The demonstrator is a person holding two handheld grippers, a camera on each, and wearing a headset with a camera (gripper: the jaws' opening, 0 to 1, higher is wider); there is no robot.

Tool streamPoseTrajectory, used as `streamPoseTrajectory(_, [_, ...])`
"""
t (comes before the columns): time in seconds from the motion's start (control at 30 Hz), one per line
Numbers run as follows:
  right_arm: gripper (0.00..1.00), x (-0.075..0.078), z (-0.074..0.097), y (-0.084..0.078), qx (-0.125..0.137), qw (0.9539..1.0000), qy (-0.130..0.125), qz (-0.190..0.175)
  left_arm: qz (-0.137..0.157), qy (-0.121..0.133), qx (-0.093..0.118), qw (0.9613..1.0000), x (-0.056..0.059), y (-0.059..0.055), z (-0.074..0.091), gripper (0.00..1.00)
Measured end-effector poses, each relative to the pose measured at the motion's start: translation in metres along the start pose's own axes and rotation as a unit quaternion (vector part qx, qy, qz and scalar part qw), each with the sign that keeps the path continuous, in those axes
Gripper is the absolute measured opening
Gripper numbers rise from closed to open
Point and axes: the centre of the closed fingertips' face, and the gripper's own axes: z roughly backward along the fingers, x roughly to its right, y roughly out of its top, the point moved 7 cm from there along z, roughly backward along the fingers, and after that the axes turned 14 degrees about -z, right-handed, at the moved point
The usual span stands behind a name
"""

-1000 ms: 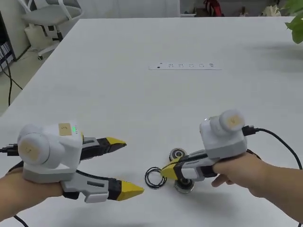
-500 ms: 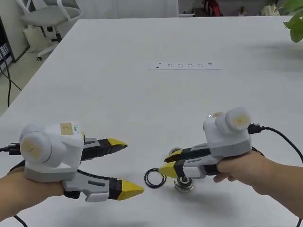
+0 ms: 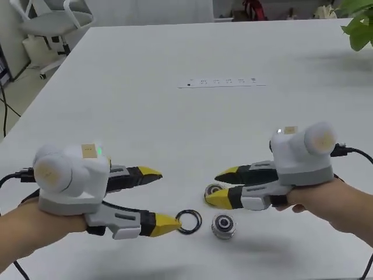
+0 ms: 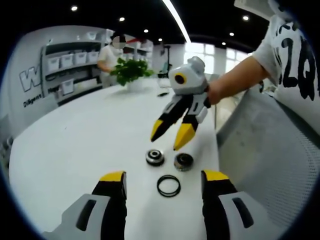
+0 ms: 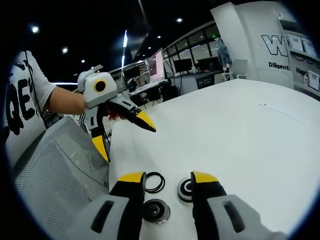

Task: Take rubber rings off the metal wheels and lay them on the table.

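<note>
rings (image 3: pixel 189 221) lay flat on table (image 3: pixel 175 116), opening upward; round, no long axis. looked like two overlapped. sat between jaws of left gripper (image 3: pixel 169 199), near lower tip, not gripped. near wheel (image 3: pixel 224 226) just right of rings, far wheel (image 3: pixel 214 191) by lower tip of right gripper (image 3: pixel 213 186); both wheels flat, bore up. both grippers spread wide, empty, tips pointing toward each other.
</note>
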Motion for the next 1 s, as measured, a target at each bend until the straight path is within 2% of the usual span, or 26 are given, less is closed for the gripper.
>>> streamPoseTrajectory(0.2, [0.3, 0.01, 0.011, -0.001, 0.002, 0.9997, -0.02, 0.017, -0.002, -0.001, 0.003, 1.0, -0.006, 0.004, -0.009, 0.57])
streamPoseTrajectory(0.43, [0.24, 0.019, 0.015, -0.011, -0.018, 0.9982, -0.042, 0.039, 0.0, 0.001, -0.001, 1.0, -0.013, 0.002, -0.022, 0.51])
streamPoseTrajectory(0.7, [0.23, 0.026, 0.008, -0.026, -0.044, 0.9968, -0.051, 0.042, -0.003, -0.009, -0.018, 0.9998, -0.015, -0.004, -0.037, 0.46])
streamPoseTrajectory(1.0, [0.22, 0.031, -0.001, -0.032, -0.061, 0.9959, -0.053, 0.04, -0.004, -0.021, -0.035, 0.9992, -0.012, -0.013, -0.053, 0.43])
